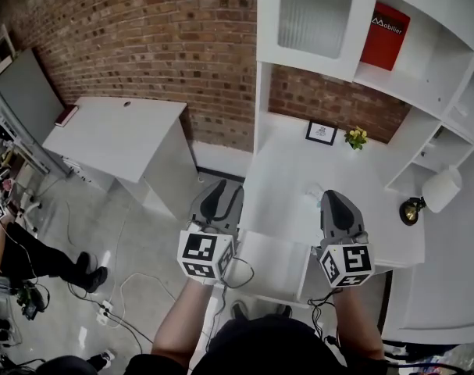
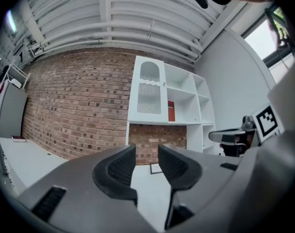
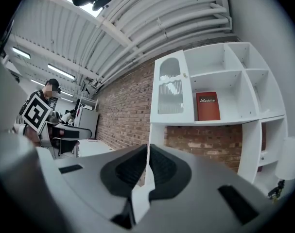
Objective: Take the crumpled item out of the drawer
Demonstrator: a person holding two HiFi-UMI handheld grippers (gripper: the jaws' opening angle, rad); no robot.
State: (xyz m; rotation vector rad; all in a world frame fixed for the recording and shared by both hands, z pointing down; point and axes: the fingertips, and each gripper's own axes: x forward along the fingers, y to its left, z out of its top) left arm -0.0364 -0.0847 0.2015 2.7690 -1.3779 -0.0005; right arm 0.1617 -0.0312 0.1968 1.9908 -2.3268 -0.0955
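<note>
My right gripper [image 1: 336, 198] hangs over the white desk [image 1: 287, 178], its jaws nearly together. In the right gripper view a thin white piece, the crumpled item [image 3: 141, 198], is pinched between the jaws of the right gripper [image 3: 147, 152]. In the head view a bit of the white crumpled item [image 1: 312, 193] shows beside that gripper's tip. Below the desk's front edge the white drawer [image 1: 268, 266] stands pulled out. My left gripper [image 1: 219, 190] hovers at the desk's left edge. In its own view the left gripper [image 2: 147, 152] is open with nothing between its fingers.
A small picture frame [image 1: 321, 133] and yellow flowers [image 1: 356, 137] stand at the back of the desk. A lamp [image 1: 442, 187] is at the right. A red book [image 1: 385, 36] sits in the shelf unit. A second white desk [image 1: 115, 135] and floor cables [image 1: 127, 303] lie to the left.
</note>
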